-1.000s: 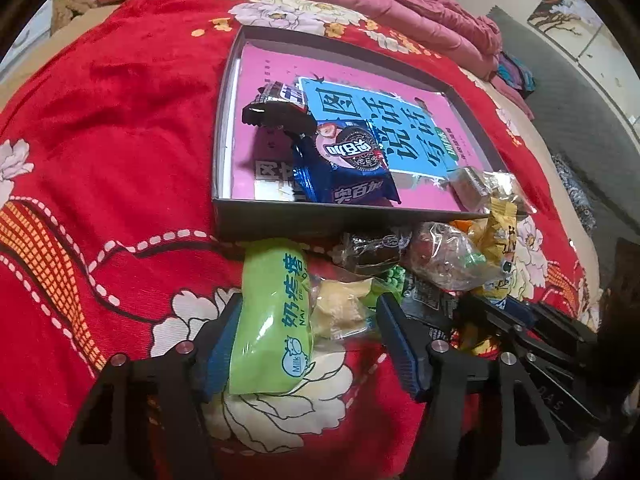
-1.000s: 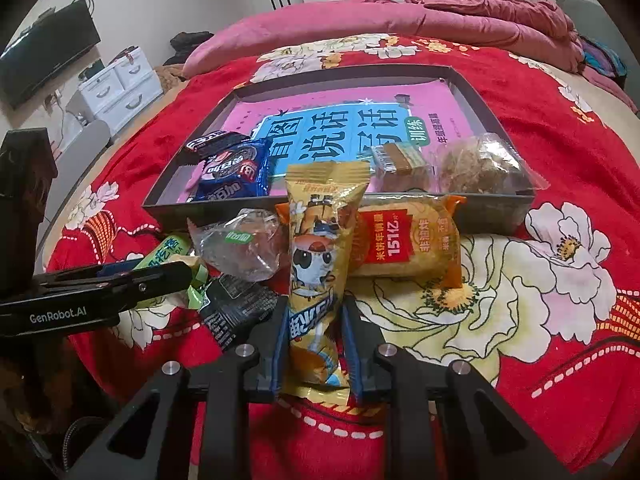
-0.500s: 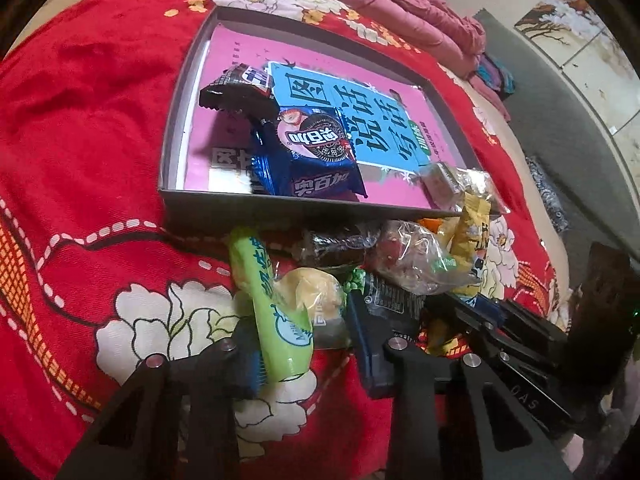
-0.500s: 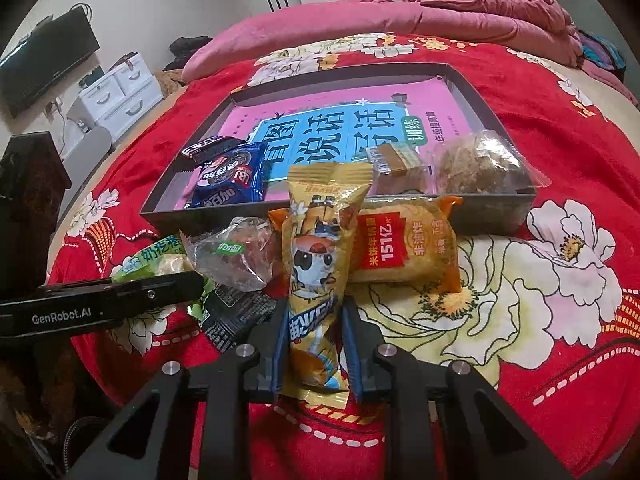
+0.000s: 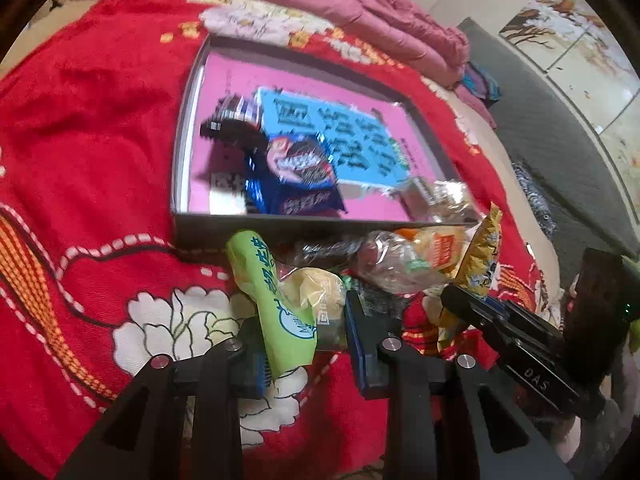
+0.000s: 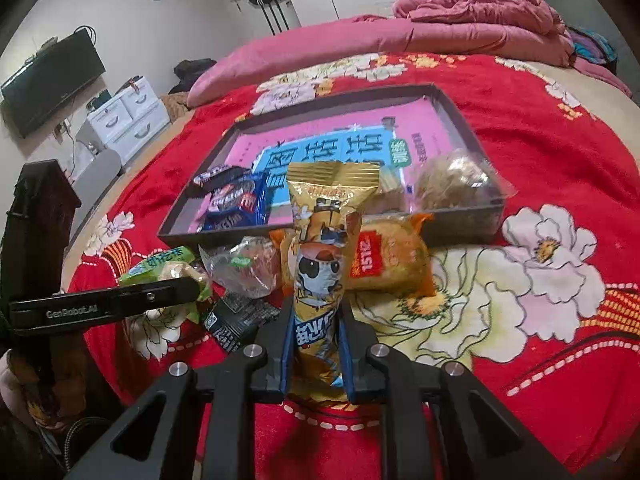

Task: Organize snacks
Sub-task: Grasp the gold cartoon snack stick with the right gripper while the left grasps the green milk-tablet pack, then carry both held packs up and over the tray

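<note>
Since the earlier frame, the left gripper (image 5: pixel 306 344) has closed its fingers on the green snack pack (image 5: pixel 276 300), tilting it up off the red bedspread (image 5: pixel 88 160). The right gripper (image 6: pixel 316 354) is gripping the yellow snack pack (image 6: pixel 322 256), holding it upright just before the grey tray (image 6: pixel 460 224).

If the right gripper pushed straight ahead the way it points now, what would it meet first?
The right gripper, shut on the yellow cartoon snack bag, points toward the orange packet lying just before the grey tray's near wall. Probably the packet first, then the wall; depth is uncertain.
</note>
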Demonstrator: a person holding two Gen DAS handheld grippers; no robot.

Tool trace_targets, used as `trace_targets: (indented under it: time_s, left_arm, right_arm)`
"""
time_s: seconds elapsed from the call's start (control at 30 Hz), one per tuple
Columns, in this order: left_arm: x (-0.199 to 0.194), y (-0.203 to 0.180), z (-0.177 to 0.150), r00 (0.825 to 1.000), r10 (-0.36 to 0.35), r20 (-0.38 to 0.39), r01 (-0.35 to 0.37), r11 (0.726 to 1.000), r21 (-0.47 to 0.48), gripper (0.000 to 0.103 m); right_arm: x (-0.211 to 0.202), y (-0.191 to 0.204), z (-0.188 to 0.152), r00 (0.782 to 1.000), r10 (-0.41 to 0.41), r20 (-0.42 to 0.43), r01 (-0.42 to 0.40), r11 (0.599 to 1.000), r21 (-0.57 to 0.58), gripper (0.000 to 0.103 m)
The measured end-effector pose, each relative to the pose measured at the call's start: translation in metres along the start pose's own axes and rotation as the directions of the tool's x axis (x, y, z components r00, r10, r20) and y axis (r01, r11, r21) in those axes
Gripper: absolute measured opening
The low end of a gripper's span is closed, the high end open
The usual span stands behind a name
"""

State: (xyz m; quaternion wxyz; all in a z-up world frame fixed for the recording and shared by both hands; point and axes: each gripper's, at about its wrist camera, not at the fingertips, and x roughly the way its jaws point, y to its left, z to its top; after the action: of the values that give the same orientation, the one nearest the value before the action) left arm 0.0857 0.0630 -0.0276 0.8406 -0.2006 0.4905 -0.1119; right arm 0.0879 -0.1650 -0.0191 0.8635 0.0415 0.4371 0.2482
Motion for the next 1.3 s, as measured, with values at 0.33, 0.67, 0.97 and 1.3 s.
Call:
trace_targets:
  time_s: [0.33, 0.67, 0.97, 1.3]
  left_arm:
    - [-0.027, 0.005, 0.004, 0.996, -0.037, 0.078, 0.038, 0.999, -0.011, 0.031]
    - [-0.044, 0.007, 0.01, 0.989, -0.059, 0.138, 0.062, 0.998, -0.02, 0.031]
    - [-0.057, 0.002, 0.014, 0.977, -0.083, 0.199, 0.083, 0.997, 0.01, 0.031]
    - [-0.06, -0.001, 0.018, 0.965, -0.104, 0.241, 0.101, 0.995, 0.028, 0.031]
  right_arm:
    - [-0.016, 0.01, 0.01, 0.999, -0.026, 0.044, 0.027, 0.999, -0.038, 0.019]
    - [-0.034, 0.009, 0.018, 0.995, -0.056, 0.088, 0.059, 0.998, -0.03, 0.019]
    - [-0.05, 0.007, 0.026, 0.988, -0.079, 0.132, 0.082, 0.996, -0.023, 0.019]
    - [-0.058, 0.006, 0.035, 0.984, -0.051, 0.17, 0.055, 0.998, -0.018, 0.019]
